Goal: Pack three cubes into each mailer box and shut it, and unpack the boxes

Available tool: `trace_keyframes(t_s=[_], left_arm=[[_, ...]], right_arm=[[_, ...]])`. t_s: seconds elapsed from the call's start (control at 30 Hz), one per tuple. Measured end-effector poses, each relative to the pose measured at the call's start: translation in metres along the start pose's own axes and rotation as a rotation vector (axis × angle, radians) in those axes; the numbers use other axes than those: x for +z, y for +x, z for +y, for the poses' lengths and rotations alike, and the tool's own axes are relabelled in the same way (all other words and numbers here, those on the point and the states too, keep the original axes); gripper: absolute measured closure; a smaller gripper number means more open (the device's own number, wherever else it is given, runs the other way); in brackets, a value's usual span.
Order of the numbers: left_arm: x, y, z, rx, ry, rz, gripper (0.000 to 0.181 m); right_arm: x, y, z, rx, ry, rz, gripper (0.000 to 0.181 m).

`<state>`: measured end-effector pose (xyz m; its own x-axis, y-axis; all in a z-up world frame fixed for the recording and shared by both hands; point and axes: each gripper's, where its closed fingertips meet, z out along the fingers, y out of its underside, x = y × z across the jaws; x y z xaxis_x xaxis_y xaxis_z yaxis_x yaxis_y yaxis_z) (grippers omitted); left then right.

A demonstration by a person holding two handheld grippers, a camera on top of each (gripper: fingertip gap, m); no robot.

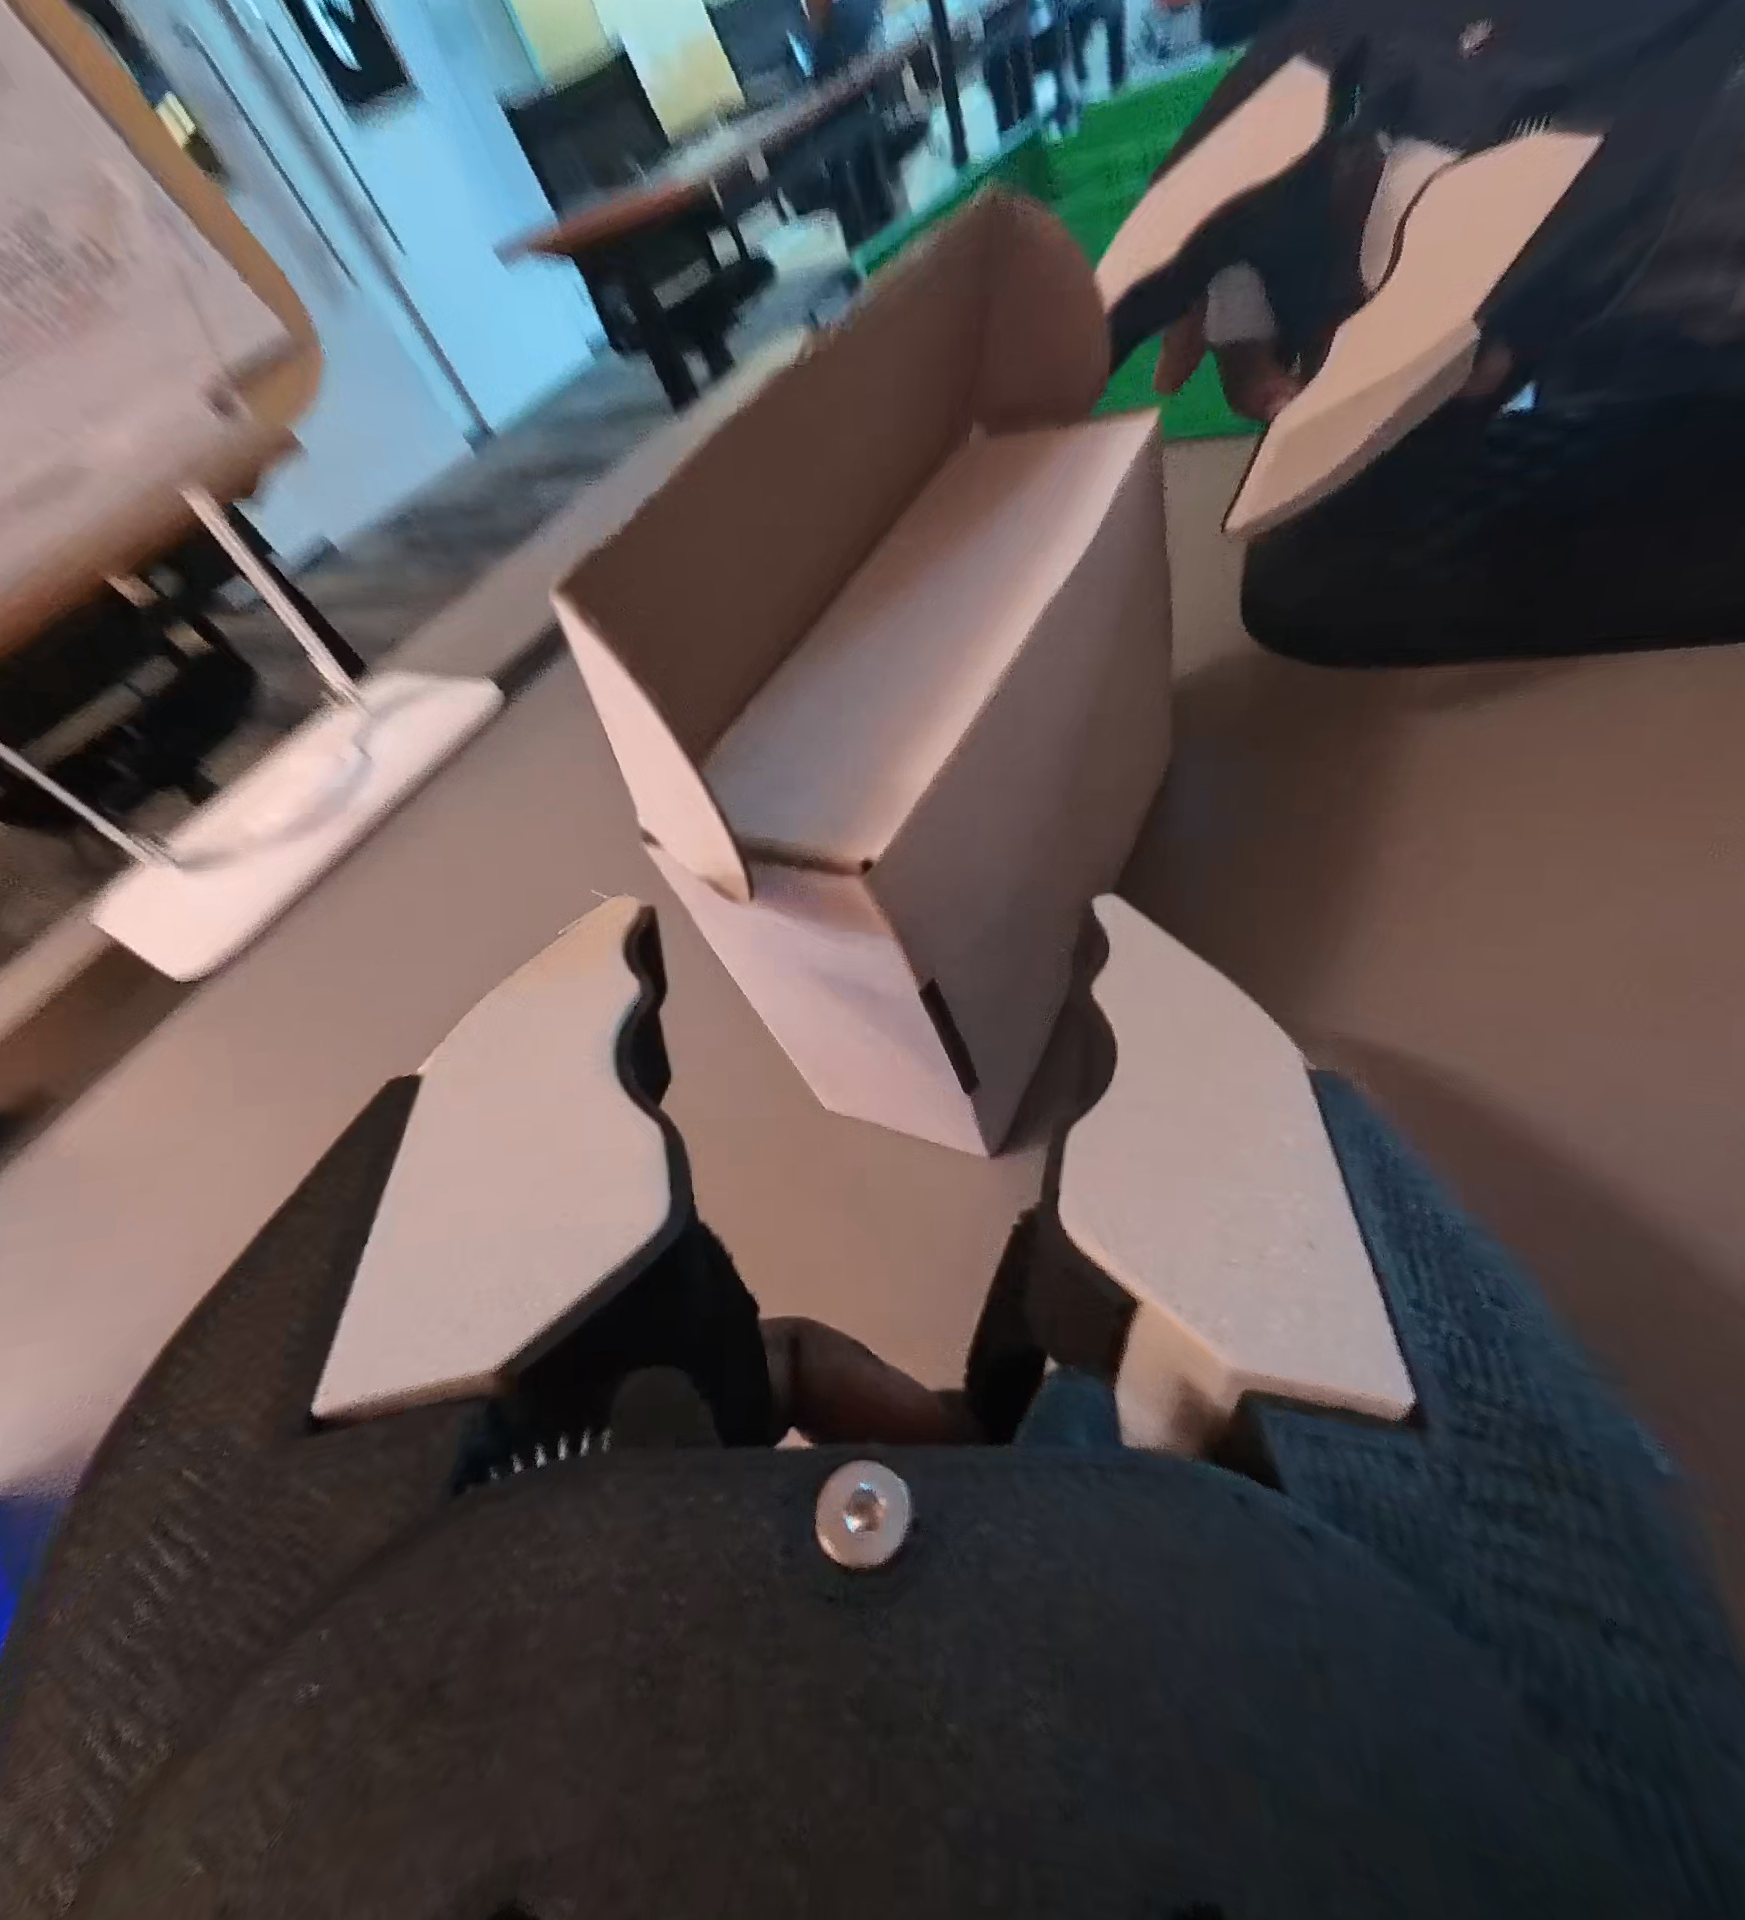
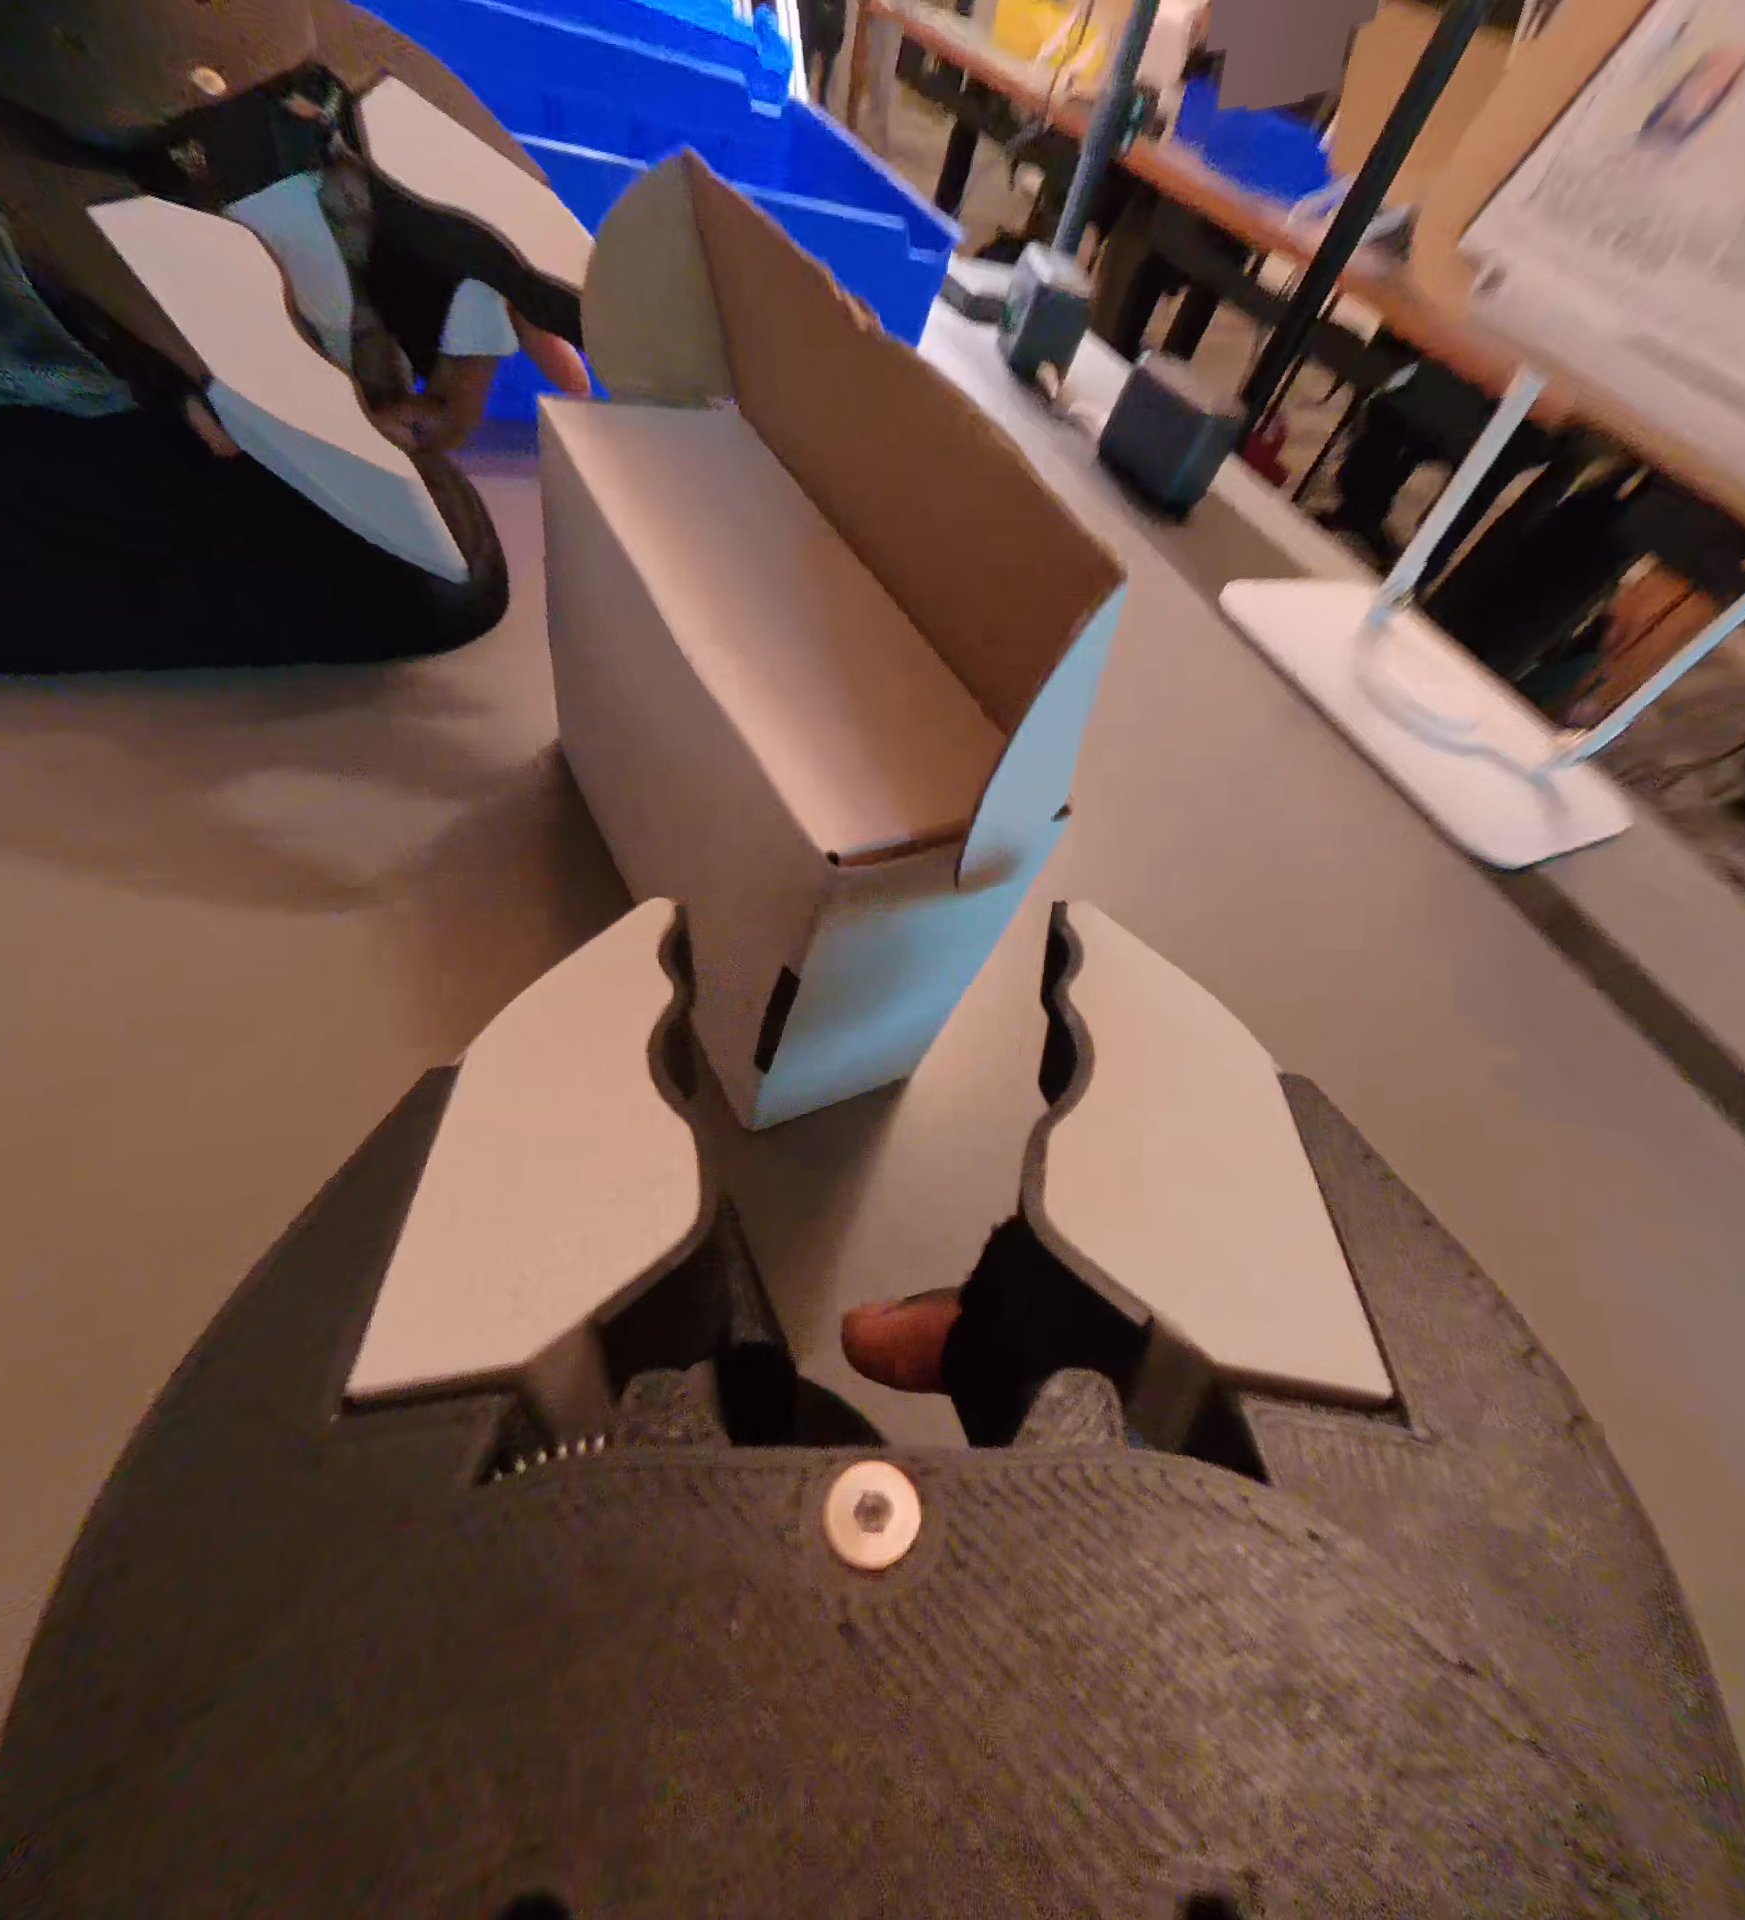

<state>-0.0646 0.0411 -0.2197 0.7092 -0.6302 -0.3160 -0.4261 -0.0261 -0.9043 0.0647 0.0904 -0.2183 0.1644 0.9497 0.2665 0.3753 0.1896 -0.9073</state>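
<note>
A long brown cardboard mailer box [image 1: 951, 675] lies on the grey table [image 1: 1522, 935]. Its lid [image 1: 795, 488] stands raised along one long side. No cubes show. My left gripper [image 1: 873, 925] is open, and the box's near end sits between its fingers; the right finger [image 1: 1190, 1122] is close to the box wall. My right gripper [image 2: 868, 920] is open at the box's other end [image 2: 847, 997], its left finger [image 2: 556, 1143] against the long wall. Each gripper shows beyond the box in the other's view: the right one [image 1: 1367, 312], the left one [image 2: 348, 343].
A white stand base [image 2: 1419, 717] with a sign board stands beside the box on the lid side, also in the left wrist view [image 1: 307, 810]. Blue bins [image 2: 743, 135] and two small dark blocks [image 2: 1169, 436] lie beyond. A green mat [image 1: 1138, 208] is past the table edge.
</note>
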Motion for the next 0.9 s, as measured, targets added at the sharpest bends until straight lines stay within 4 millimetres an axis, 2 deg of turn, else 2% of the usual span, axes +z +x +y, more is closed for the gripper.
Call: trace_keyframes(t_s=[0.13, 0.33, 0.67, 0.8, 0.9], left_arm=[[-0.005, 0.008, -0.018, 0.147, 0.077, -0.067, 0.110], [0.003, 0.003, -0.027, 0.104, 0.059, -0.058, 0.113], [0.006, 0.008, -0.008, 0.197, -0.009, -0.079, 0.122], [0.003, 0.007, -0.009, 0.187, -0.003, -0.067, 0.124], [-0.002, -0.008, -0.019, 0.193, 0.042, -0.110, 0.111]], right_arm=[[-0.003, -0.006, -0.012, -0.138, 0.042, 0.053, 0.123], [-0.001, -0.003, -0.017, -0.155, 0.041, 0.086, 0.134], [0.001, -0.004, -0.007, -0.235, -0.017, 0.117, 0.138], [-0.001, -0.005, -0.007, -0.258, -0.034, 0.100, 0.137], [-0.006, -0.001, -0.015, -0.245, 0.005, 0.088, 0.118]])
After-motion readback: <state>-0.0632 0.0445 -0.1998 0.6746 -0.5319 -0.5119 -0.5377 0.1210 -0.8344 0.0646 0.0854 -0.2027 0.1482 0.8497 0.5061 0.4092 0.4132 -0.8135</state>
